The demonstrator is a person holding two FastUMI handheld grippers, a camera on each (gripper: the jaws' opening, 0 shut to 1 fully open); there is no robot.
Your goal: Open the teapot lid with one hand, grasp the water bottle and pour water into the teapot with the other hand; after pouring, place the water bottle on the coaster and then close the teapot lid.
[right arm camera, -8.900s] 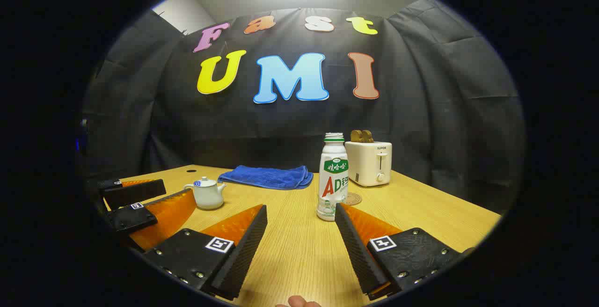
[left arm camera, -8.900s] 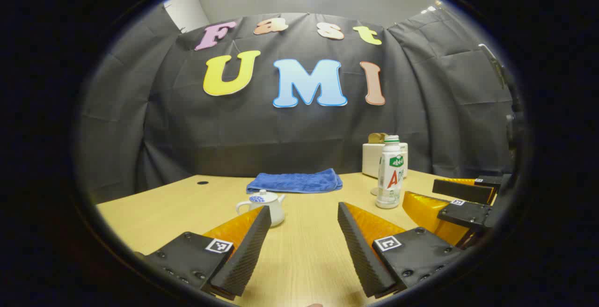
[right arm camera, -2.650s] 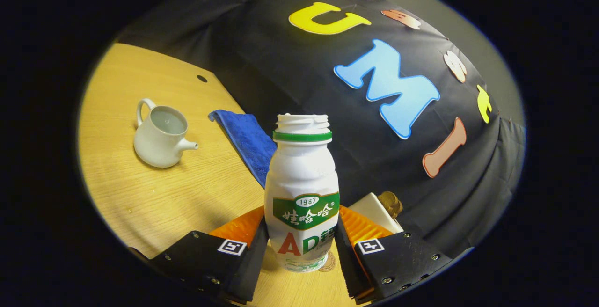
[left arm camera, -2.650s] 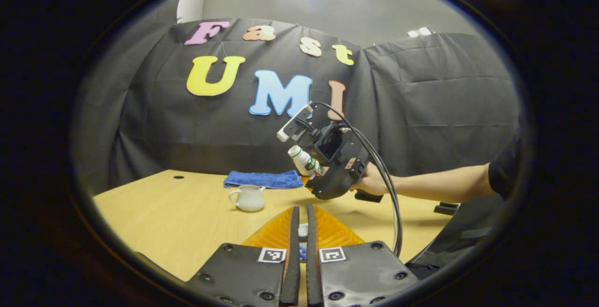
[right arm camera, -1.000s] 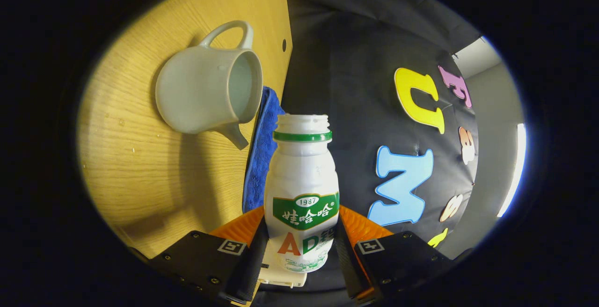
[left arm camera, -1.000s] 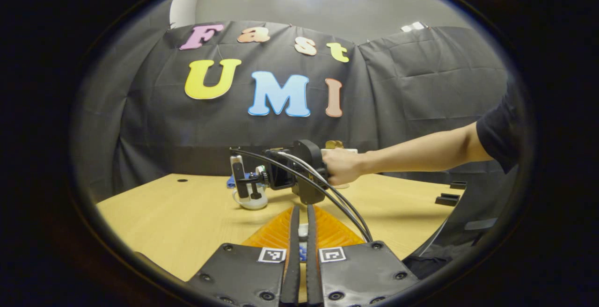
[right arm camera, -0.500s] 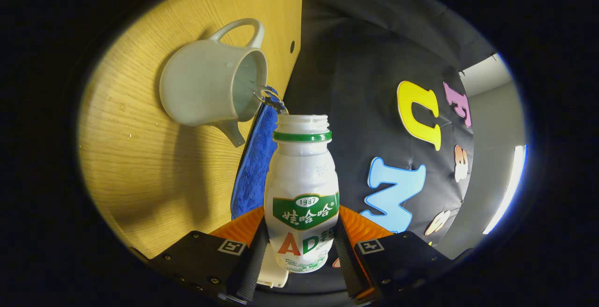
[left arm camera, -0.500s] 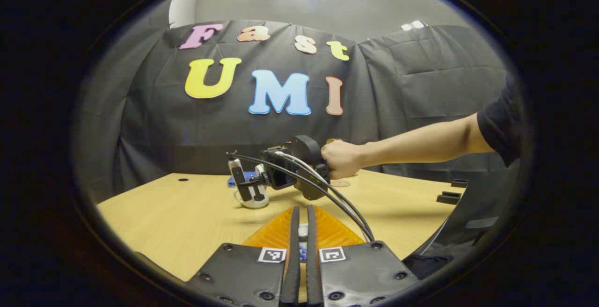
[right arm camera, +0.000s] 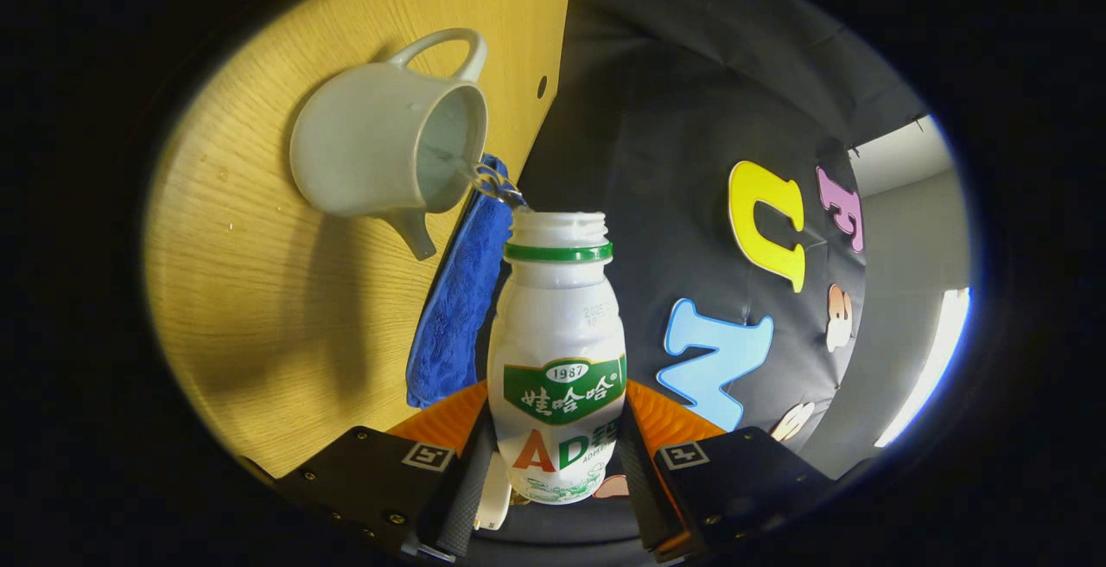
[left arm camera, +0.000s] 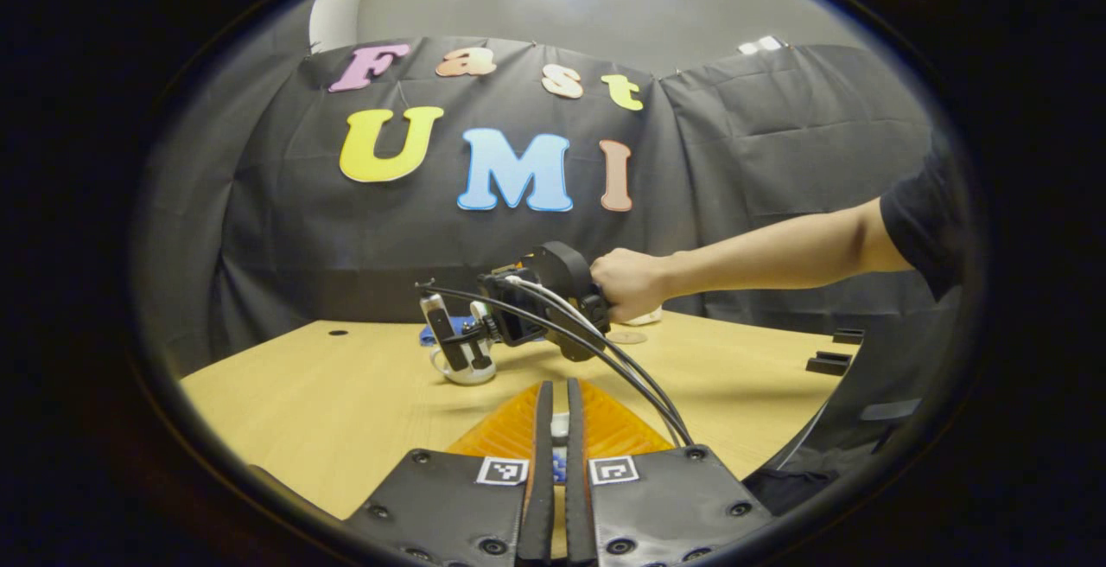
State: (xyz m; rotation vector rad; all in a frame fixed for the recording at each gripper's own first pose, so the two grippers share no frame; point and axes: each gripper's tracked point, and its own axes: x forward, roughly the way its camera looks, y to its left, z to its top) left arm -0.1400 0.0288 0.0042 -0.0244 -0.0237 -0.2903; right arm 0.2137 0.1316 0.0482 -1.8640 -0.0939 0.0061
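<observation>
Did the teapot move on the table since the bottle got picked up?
No. The teapot sits just in front of the blue towel, same spot on the table.

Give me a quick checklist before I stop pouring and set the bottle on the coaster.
1. Right gripper clamps the water bottle on both sides: ok.
2. Stream lands inside the teapot: ok.
3. Teapot fill level: cannot tell.
4. Coaster bare and free: ok.
5. Left gripper closed on the lid: ok.
6. Droplets on the table beside the teapot: not ok.
</observation>
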